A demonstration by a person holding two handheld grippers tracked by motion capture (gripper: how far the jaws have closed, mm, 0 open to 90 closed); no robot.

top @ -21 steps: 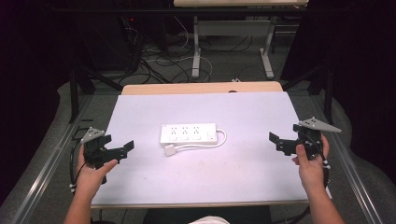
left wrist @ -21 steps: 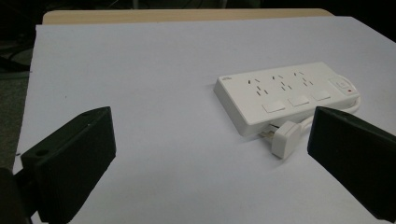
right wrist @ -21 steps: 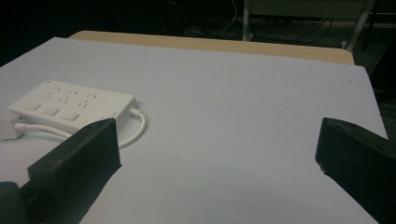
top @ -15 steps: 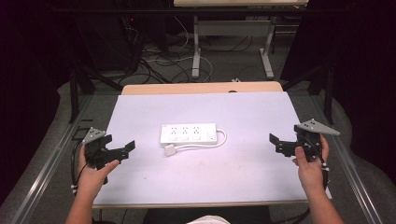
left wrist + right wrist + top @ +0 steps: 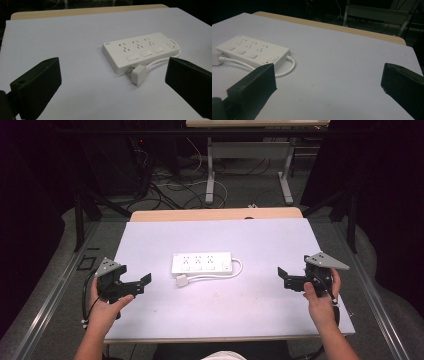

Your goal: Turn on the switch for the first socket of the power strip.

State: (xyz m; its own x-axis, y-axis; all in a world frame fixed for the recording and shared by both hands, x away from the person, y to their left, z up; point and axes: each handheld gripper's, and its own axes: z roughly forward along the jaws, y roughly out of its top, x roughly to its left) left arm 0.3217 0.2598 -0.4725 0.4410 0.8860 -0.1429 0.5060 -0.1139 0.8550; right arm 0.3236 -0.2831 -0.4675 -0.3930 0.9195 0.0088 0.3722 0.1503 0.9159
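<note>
Flanking power strip (image 5: 201,263): open hand-held grippers

Lab or workshop: dark curtained surround, loose floor cables (image 5: 165,190), metal-legged bench (image 5: 210,175), white-topped table (image 5: 220,235).

White power strip (image 5: 202,263) lies flat mid-table, its cord looped alongside.

Dark room; grey floor (image 5: 60,270), cable tangle (image 5: 165,185), desk legs (image 5: 210,170) behind.
</note>
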